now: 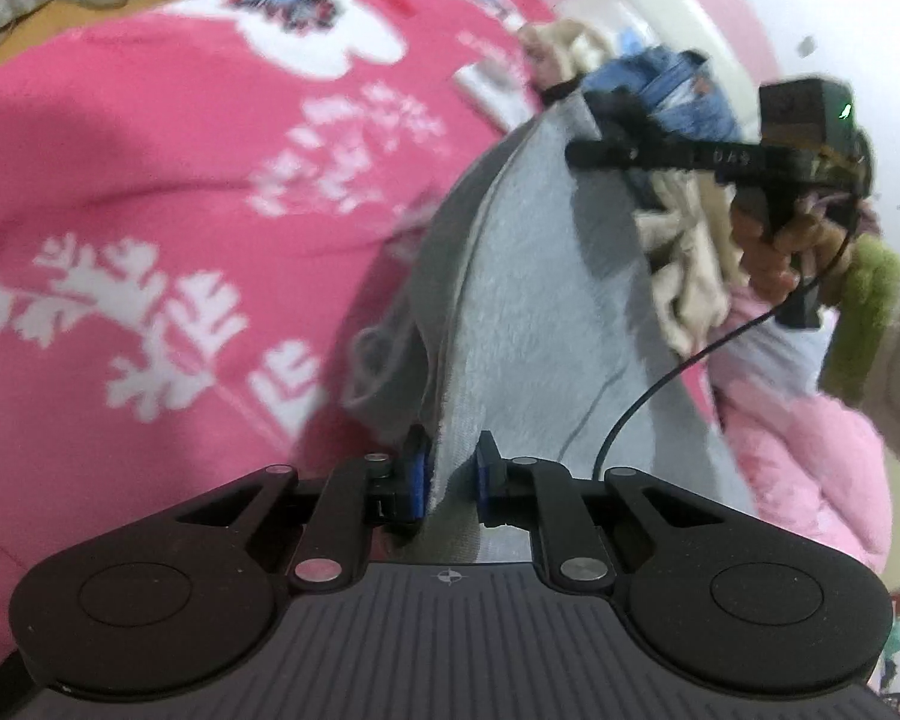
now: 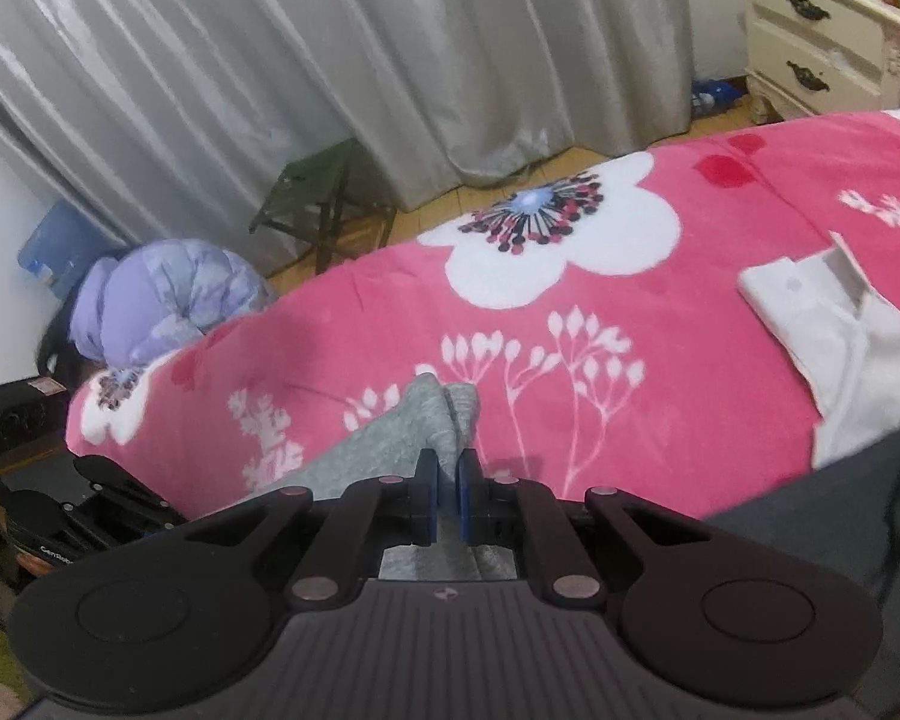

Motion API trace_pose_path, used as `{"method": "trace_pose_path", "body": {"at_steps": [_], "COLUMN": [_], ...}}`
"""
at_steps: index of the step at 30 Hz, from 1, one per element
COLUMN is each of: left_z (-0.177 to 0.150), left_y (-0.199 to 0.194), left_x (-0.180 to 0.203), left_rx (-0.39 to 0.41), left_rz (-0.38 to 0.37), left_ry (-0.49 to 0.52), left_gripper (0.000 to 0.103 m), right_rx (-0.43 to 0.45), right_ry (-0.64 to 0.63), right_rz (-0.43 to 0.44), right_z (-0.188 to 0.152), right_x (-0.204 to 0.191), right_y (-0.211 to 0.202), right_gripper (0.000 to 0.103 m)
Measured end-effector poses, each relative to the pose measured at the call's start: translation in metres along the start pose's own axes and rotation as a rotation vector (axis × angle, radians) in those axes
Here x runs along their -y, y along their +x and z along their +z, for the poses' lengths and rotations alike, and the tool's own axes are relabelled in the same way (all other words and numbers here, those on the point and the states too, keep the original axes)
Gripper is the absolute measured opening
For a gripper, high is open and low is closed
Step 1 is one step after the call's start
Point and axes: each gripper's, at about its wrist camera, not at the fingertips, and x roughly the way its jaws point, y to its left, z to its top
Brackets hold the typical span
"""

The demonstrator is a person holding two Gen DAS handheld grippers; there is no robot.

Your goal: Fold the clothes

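Grey fleece fills the lower middle of the left wrist view, where the left gripper is clenched on an edge of the grey garment; both blue pads press the cloth, which runs up and away toward the upper right of the frame. At the right of that view a hand, coming out of a cream and green sleeve, grips the handle of the other device, held level above the cloth with a thin black cable trailing from it. Behind it, at the upper right, lies a loose heap of clothes, cream and blue pieces mixed.

In the right wrist view the right gripper points down toward the bed and is clenched on a bunched fold of the same grey garment, which shows just beyond the fingertips at the lower centre and hangs toward the lower left. Under both spreads the pink blanket with white flowers. A folded white garment lies on it at the right of the frame, well apart from the gripper. Curtains, a green stool and a cream nightstand stand beyond the bed.
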Motion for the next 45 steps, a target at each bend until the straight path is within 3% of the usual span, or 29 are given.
{"method": "trace_pose_path", "body": {"at_steps": [2,3,5,7,8,10,14,17,20,23,26,29,31,38,41,43,45], "left_z": [0.003,0.006,0.008,0.01,0.011,0.014,0.025,0.03,0.032,0.027,0.017,-0.007,-0.027,-0.068,-0.083,-0.083,-0.074], "left_y": [0.009,0.013,0.013,0.005,0.001,-0.006,-0.013,-0.012,-0.001,0.018,0.028,0.024,0.019,0.041,0.056,0.045,0.032], "left_x": [-0.008,-0.01,-0.011,-0.013,-0.015,-0.017,-0.01,0.006,0.025,0.041,0.057,0.085,0.103,0.133,0.134,0.133,0.122], "left_rx": [-0.046,-0.069,-0.091,-0.074,-0.062,-0.033,0.039,0.075,0.064,0.026,0.011,-0.005,-0.036,-0.131,-0.161,-0.125,-0.096], "left_rz": [0.039,0.058,0.122,0.131,0.137,0.16,0.184,0.151,0.122,0.156,0.223,0.25,0.221,0.125,0.19,0.241,0.268], "left_ry": [-0.006,0.0,0.015,0.022,0.02,0.023,0.072,0.136,0.239,0.358,0.492,0.779,0.935,1.12,1.232,1.296,1.281], "left_gripper": [0.02,0.028,0.032,0.032,0.035,0.035,0.035,0.036,0.038,0.043,0.044,0.053,0.054,0.053,0.047,0.047,0.049], "right_rx": [-0.059,-0.088,-0.097,-0.023,0.034,0.134,0.334,0.48,0.525,0.397,0.24,0.113,0.061,-0.153,-0.271,-0.26,-0.221], "right_ry": [-0.012,-0.011,0.023,0.079,0.127,0.233,0.457,0.625,0.727,0.695,0.611,0.522,0.472,0.163,0.078,0.059,0.076], "right_rz": [-0.049,-0.074,-0.131,-0.166,-0.186,-0.241,-0.342,-0.418,-0.57,-0.712,-0.804,-0.885,-0.906,-1.002,-1.019,-1.034,-1.05], "right_z": [0.0,0.0,-0.004,-0.013,-0.021,-0.043,-0.119,-0.194,-0.267,-0.305,-0.321,-0.327,-0.328,-0.323,-0.327,-0.323,-0.322], "right_x": [0.0,0.0,0.002,0.006,0.01,0.017,0.012,-0.014,-0.061,-0.114,-0.15,-0.168,-0.171,-0.164,-0.154,-0.162,-0.171], "right_y": [0.026,0.038,0.044,0.025,0.007,-0.034,-0.123,-0.188,-0.234,-0.236,-0.203,-0.158,-0.133,-0.064,-0.045,-0.053,-0.065], "right_gripper": [0.009,0.013,0.022,0.027,0.036,0.038,0.038,0.038,0.04,0.04,0.04,0.039,0.039,0.038,0.011,0.007,0.007]}}
